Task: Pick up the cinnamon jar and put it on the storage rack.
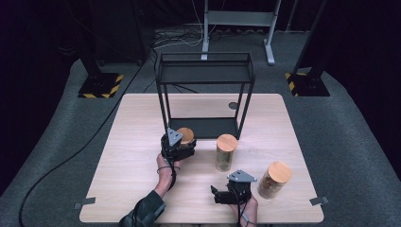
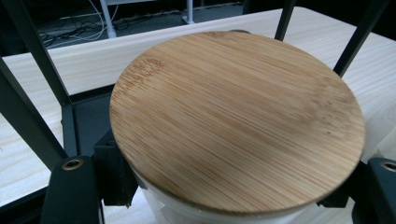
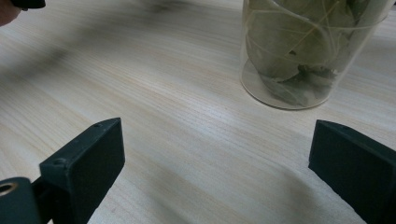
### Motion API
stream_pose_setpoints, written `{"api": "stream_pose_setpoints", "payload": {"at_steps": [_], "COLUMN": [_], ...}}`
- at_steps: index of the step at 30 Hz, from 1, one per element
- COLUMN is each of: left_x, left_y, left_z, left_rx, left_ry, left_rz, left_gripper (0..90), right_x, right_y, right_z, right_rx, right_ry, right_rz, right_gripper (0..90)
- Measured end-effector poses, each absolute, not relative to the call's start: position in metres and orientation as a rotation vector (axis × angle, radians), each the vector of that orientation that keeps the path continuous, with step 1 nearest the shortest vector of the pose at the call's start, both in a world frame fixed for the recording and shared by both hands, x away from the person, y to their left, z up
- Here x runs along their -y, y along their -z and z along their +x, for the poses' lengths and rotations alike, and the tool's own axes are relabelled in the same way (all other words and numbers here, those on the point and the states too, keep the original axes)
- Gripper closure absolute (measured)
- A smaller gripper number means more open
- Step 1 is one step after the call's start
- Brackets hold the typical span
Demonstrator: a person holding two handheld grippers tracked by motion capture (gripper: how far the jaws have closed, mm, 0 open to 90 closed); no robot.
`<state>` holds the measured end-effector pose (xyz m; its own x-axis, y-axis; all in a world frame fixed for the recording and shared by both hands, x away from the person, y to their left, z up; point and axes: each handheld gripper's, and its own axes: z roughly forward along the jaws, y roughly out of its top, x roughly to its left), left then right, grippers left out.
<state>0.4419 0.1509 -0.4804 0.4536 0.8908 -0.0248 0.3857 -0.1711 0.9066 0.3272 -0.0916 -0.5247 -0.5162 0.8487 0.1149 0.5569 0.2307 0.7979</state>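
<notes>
A glass jar with a round bamboo lid (image 2: pixel 238 116) stands just in front of the black metal rack (image 1: pixel 204 71), at its low shelf (image 1: pixel 203 126). My left gripper (image 2: pixel 224 192) is shut on this jar under the lid, one jaw on each side; from above the gripper (image 1: pixel 183 144) sits over the jar's near side. A second lidded jar (image 1: pixel 226 153), with dried leaves inside (image 3: pixel 299 51), stands mid-table. My right gripper (image 1: pixel 218 194) rests near the front edge, open (image 3: pixel 217 144), with bare tabletop between its jaws and the leaf jar ahead to its right.
A third bamboo-lidded jar (image 1: pixel 272 182) stands just right of the right hand. The rack's legs (image 2: pixel 35 60) rise close behind the held jar. A small dark disc (image 1: pixel 233 105) lies beside the rack. The wooden table (image 1: pixel 132 189) has free room on the left.
</notes>
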Motion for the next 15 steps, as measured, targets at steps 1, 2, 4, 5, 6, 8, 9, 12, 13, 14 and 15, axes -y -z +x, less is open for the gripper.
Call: {"api": "stream_pose_setpoints", "payload": {"at_steps": [1, 2, 4, 5, 6, 8, 9, 12, 13, 14, 15], "left_x": [-0.1505, -0.1505, -0.1500, -0.1497, -0.1490, -0.1483, -0.1478, -0.1461, -0.1451, -0.1444, -0.1440], "left_y": [0.4788, 0.4781, 0.4779, 0.4776, 0.4778, 0.4782, 0.4785, 0.4785, 0.4783, 0.4782, 0.4782], "left_z": [0.4431, 0.4439, 0.4448, 0.4459, 0.4470, 0.4490, 0.4494, 0.4511, 0.4515, 0.4518, 0.4520], "left_rx": [-1.097, -1.095, -1.094, -1.092, -1.095, -1.096, -1.098, -1.095, -1.093, -1.090, -1.088], "left_ry": [-0.672, -0.673, -0.674, -0.676, -0.675, -0.672, -0.673, -0.676, -0.676, -0.678, -0.680], "left_rz": [1.751, 1.752, 1.750, 1.755, 1.751, 1.751, 1.747, 1.749, 1.746, 1.749, 1.752], "left_gripper": [25.1, 25.0, 25.1, 25.1, 25.0, 25.0, 25.1, 25.1, 25.0, 25.0, 25.1], "right_x": [0.0916, 0.0916, 0.0916, 0.0917, 0.0917, 0.0916, 0.0917, 0.0917, 0.0917, 0.0917, 0.0916], "right_y": [0.5247, 0.5247, 0.5246, 0.5246, 0.5246, 0.5246, 0.5247, 0.5247, 0.5246, 0.5246, 0.5246], "right_z": [0.3271, 0.3271, 0.3270, 0.3270, 0.3270, 0.3271, 0.3273, 0.3272, 0.3271, 0.3270, 0.3270], "right_rx": [-2.164, -2.164, -2.163, -2.163, -2.163, -2.163, -2.166, -2.165, -2.164, -2.164, -2.164], "right_ry": [-1.180, -1.181, -1.182, -1.182, -1.182, -1.182, -1.180, -1.181, -1.183, -1.183, -1.183], "right_rz": [1.303, 1.304, 1.306, 1.305, 1.306, 1.307, 1.306, 1.306, 1.307, 1.306, 1.305], "right_gripper": [2.7, 2.7, 2.7, 2.7, 2.7, 2.7, 2.7, 2.7, 2.7, 2.7, 2.6]}}
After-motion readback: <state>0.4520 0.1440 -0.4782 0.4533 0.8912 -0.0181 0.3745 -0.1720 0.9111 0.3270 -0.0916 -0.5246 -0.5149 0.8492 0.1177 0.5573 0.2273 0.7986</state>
